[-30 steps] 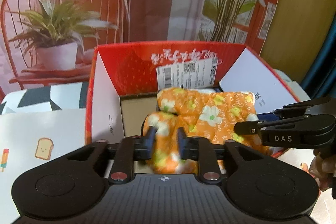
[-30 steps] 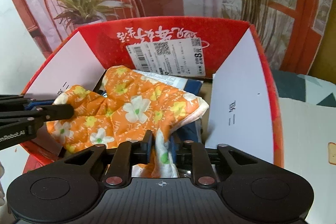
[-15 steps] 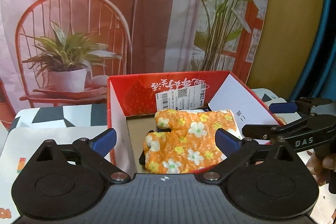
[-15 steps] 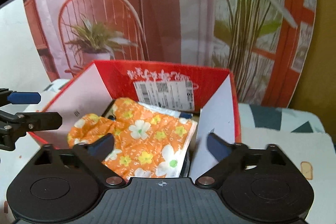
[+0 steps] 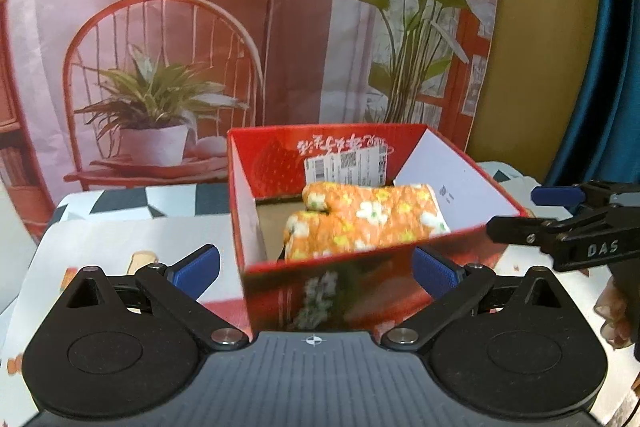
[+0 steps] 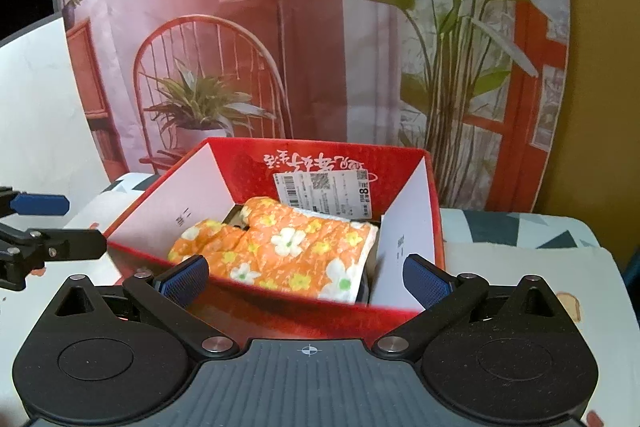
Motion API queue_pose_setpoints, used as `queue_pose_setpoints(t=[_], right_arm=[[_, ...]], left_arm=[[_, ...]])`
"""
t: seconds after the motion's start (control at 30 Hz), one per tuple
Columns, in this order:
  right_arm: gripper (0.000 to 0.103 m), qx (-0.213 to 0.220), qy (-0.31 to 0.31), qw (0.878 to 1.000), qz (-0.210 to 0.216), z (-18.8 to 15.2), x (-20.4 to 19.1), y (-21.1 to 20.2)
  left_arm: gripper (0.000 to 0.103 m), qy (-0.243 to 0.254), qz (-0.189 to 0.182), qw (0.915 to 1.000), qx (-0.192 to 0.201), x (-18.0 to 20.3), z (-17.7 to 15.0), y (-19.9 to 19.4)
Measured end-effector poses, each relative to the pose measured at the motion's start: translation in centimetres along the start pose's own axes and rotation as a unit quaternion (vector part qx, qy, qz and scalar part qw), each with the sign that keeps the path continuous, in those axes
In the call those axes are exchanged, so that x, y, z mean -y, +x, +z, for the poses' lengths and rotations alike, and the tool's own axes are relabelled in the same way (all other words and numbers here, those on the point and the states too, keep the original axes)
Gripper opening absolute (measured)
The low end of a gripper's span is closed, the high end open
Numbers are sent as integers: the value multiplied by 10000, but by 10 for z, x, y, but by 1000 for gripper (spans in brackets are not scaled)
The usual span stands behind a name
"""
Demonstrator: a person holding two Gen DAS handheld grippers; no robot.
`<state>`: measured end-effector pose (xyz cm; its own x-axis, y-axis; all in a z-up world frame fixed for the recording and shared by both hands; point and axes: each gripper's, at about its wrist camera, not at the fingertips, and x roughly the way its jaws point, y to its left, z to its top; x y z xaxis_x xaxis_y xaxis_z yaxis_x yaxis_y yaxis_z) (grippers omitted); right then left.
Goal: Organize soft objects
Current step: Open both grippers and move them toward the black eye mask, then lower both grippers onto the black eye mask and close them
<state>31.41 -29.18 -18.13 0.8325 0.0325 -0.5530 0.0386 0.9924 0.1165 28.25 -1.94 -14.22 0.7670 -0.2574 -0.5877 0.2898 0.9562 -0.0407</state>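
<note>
An orange oven mitt with white and yellow flowers [image 5: 368, 217] [image 6: 288, 251] lies flat inside a red cardboard box [image 5: 260, 163] [image 6: 240, 163]. My left gripper [image 5: 316, 269] stands wide open in front of the box's near wall, with nothing between its blue pads. My right gripper [image 6: 306, 279] is also wide open, empty, at the near rim of the box. In the left wrist view the right gripper [image 5: 560, 223] shows at the right edge; in the right wrist view the left gripper's fingers [image 6: 60, 243] reach in from the left. Both sit back from the mitt.
The box stands on a table [image 5: 120, 239] with a white printed mat and a patterned cloth at the back. A printed backdrop [image 6: 280, 47] of a chair, plants and a lamp hangs behind. A shipping label [image 6: 324, 193] sticks to the box's far wall.
Both grippers were shut on the mitt's edge a second ago. They let go, opened wide and drew back and up from the box. The mitt now lies loose in the box.
</note>
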Motion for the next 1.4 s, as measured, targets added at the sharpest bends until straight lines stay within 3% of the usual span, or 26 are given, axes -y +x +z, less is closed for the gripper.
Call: queue_pose_setpoints(t=[0.27, 0.83, 1.4], right_arm=[[103, 62, 254, 9996, -49, -39, 2, -29], [103, -276, 237, 9991, -218, -116, -14, -52], [103, -422, 97, 9988, -214, -147, -27, -62]], left_arm=[[103, 11, 184, 9998, -40, 1, -36, -24], [103, -376, 104, 9983, -429, 4, -89, -38], [99, -721, -111, 9942, -794, 0, -125, -45]])
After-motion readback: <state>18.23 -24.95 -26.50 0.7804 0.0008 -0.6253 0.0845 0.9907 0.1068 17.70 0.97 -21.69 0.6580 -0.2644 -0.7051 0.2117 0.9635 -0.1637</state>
